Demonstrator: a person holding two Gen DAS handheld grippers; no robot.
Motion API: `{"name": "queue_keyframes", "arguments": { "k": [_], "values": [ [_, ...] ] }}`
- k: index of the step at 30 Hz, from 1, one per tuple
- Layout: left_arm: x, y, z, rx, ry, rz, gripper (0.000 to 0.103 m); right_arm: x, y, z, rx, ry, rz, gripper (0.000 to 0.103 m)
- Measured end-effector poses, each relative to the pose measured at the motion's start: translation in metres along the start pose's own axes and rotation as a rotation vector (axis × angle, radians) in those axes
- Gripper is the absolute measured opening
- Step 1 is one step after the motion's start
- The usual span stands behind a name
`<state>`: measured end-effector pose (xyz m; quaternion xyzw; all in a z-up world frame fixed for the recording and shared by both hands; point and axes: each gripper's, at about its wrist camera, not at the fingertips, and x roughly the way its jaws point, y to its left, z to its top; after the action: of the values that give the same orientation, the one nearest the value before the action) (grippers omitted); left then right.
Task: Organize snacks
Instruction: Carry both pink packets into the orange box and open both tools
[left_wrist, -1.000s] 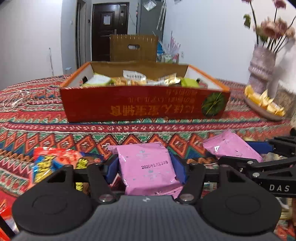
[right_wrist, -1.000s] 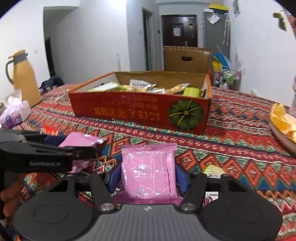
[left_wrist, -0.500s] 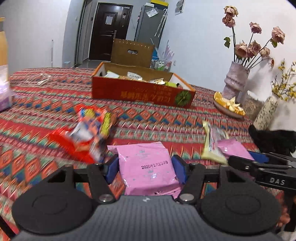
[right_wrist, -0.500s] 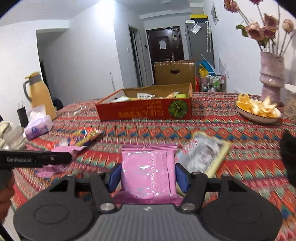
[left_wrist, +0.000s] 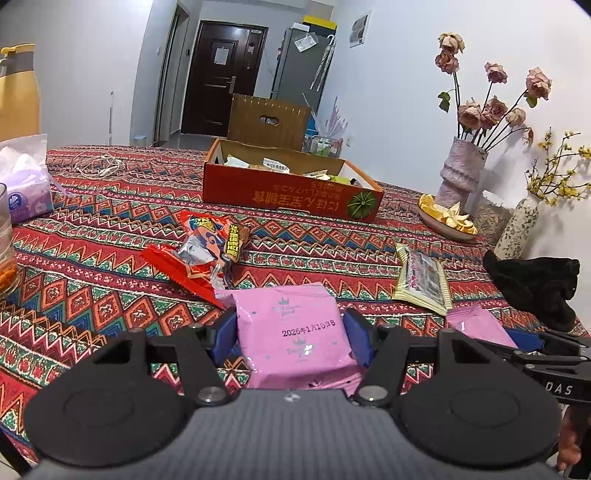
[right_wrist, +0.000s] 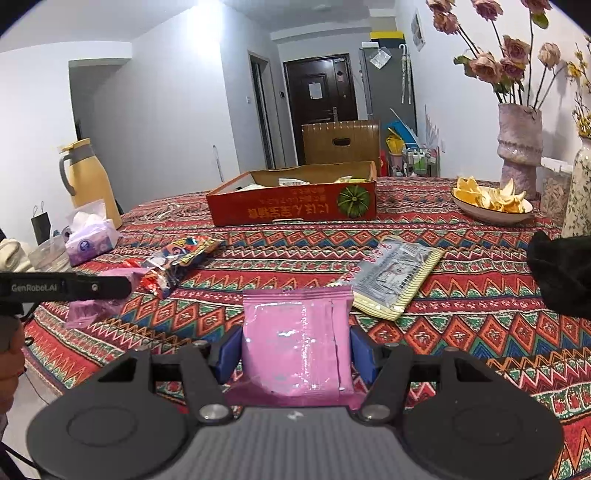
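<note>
My left gripper (left_wrist: 291, 339) is shut on a pink snack packet (left_wrist: 291, 332) with a printed date, its blue pads pressing both sides. My right gripper (right_wrist: 295, 347) is shut on a second pink packet (right_wrist: 297, 343). Both hang low over the near part of the patterned tablecloth, side by side. The red cardboard box (left_wrist: 291, 195) (right_wrist: 291, 206) holding several snacks stands far ahead on the table. Between it and me lie a red snack bag (left_wrist: 207, 251) (right_wrist: 177, 258) and a pale yellow-edged packet (left_wrist: 421, 277) (right_wrist: 395, 280).
A bowl of orange peel (right_wrist: 491, 203), a vase of dried roses (left_wrist: 461, 177) and a black cloth (left_wrist: 535, 284) sit at the right. A tissue pack (right_wrist: 88, 236), a yellow thermos jug (right_wrist: 86, 177) and a glass jar (left_wrist: 5, 251) stand at the left.
Both grippers have drawn back from the red box, still holding their pink packets. The box was close in front and now stands far off, with loose snacks in between.
</note>
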<state>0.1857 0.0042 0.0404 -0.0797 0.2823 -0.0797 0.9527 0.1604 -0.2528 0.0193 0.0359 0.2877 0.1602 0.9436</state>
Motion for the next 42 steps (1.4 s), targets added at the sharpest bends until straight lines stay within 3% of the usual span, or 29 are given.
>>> {"name": "queue_keyframes", "arguments": {
  "k": [12,25,31,34,36,39,42],
  "values": [
    [0.033,0.009,0.037,0.009,-0.029,-0.006,0.062,0.039,0.006,0.033,-0.072,0.006,0.011,0.061],
    [0.110,0.011,0.142,0.112,-0.122,-0.043,0.062,0.135,0.001,0.138,-0.177,-0.067,0.067,0.061],
    [0.176,0.019,0.190,0.095,-0.104,-0.051,0.062,0.197,-0.006,0.187,-0.179,-0.047,0.121,0.061],
    [0.216,0.027,0.208,0.059,-0.071,-0.073,0.062,0.236,-0.015,0.209,-0.131,-0.030,0.137,0.061],
    [0.247,0.032,0.214,0.053,-0.072,-0.049,0.062,0.263,-0.023,0.220,-0.082,-0.028,0.139,0.061],
    [0.292,0.043,0.216,0.028,-0.051,-0.030,0.063,0.303,-0.031,0.228,-0.013,-0.011,0.105,0.061],
    [0.322,0.058,0.214,-0.035,-0.010,-0.065,0.062,0.338,-0.040,0.226,0.037,0.008,0.050,0.061]
  ]
}}
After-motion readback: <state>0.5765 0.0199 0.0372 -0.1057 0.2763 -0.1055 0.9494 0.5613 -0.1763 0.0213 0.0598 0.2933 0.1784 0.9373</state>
